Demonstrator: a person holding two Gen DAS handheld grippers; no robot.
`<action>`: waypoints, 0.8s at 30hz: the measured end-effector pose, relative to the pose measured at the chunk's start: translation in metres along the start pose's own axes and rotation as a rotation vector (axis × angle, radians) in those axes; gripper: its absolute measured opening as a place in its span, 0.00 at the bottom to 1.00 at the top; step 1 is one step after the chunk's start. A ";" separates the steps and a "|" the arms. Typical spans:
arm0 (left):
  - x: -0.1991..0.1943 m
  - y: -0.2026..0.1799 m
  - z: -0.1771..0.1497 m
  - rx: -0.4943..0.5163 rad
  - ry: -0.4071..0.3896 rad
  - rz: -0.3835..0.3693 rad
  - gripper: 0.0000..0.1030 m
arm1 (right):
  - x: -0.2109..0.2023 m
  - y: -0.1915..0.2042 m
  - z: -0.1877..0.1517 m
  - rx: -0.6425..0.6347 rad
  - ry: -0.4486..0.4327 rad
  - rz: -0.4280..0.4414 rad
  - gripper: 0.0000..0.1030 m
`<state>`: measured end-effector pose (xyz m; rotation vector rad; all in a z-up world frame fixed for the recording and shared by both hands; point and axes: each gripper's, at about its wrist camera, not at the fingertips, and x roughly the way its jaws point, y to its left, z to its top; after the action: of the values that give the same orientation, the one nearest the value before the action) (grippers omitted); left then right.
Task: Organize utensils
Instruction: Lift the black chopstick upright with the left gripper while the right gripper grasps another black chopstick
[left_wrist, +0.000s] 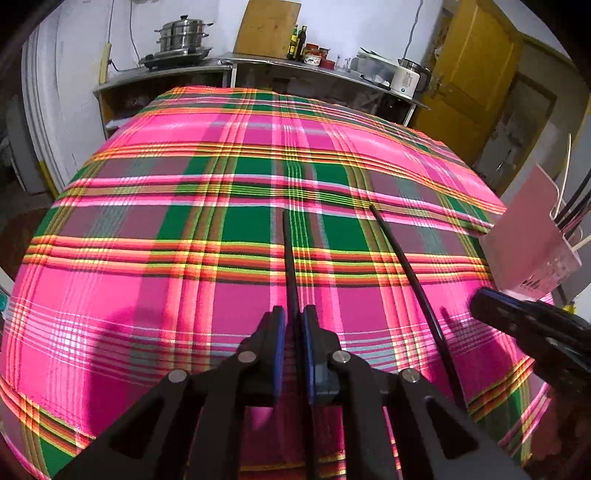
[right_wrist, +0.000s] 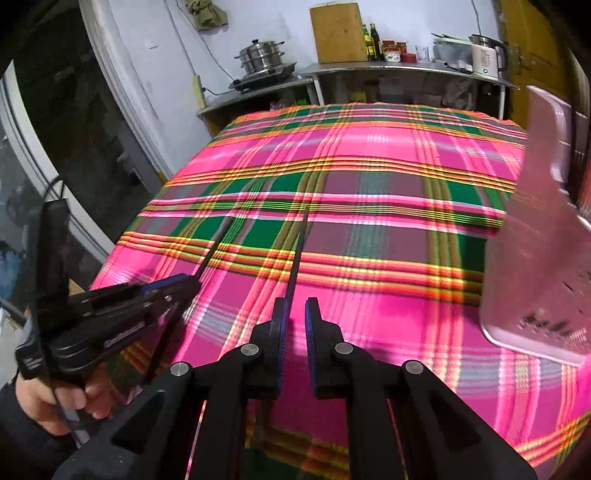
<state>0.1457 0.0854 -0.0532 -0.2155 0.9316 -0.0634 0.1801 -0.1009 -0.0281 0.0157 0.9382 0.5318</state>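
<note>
A thin black chopstick runs straight forward between the blue pads of the left gripper, whose jaws are together and clamped on it. A second thin black chopstick passes forward along the inner side of the left finger of the right gripper. Here a gap shows between the pads, and I cannot tell if they really press on the stick or only stand beside it. In the left wrist view this second stick lies just to the right of the left jaws.

To the right of both pairs of jaws stands a pale pink plastic utensil holder with perforated walls; several sticks, dark and light ones, already stand in it. All is above a table with a bright pink and green plaid cloth.

I judge the task as well advanced: some utensils are stored, and these two chopsticks remain to be carried to the holder and dropped in. No other loose utensil is visible on the cloth.
</note>
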 end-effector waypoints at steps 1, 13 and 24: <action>0.001 0.001 0.001 -0.002 0.002 0.000 0.10 | 0.004 0.000 0.002 -0.001 0.005 -0.003 0.09; 0.010 -0.003 0.015 0.066 0.017 0.009 0.10 | 0.048 0.009 0.020 -0.047 0.079 -0.050 0.09; 0.012 -0.010 0.024 0.101 0.020 0.024 0.07 | 0.049 0.018 0.029 -0.095 0.089 -0.070 0.06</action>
<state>0.1729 0.0775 -0.0469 -0.1098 0.9481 -0.0901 0.2179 -0.0569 -0.0437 -0.1272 0.9960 0.5149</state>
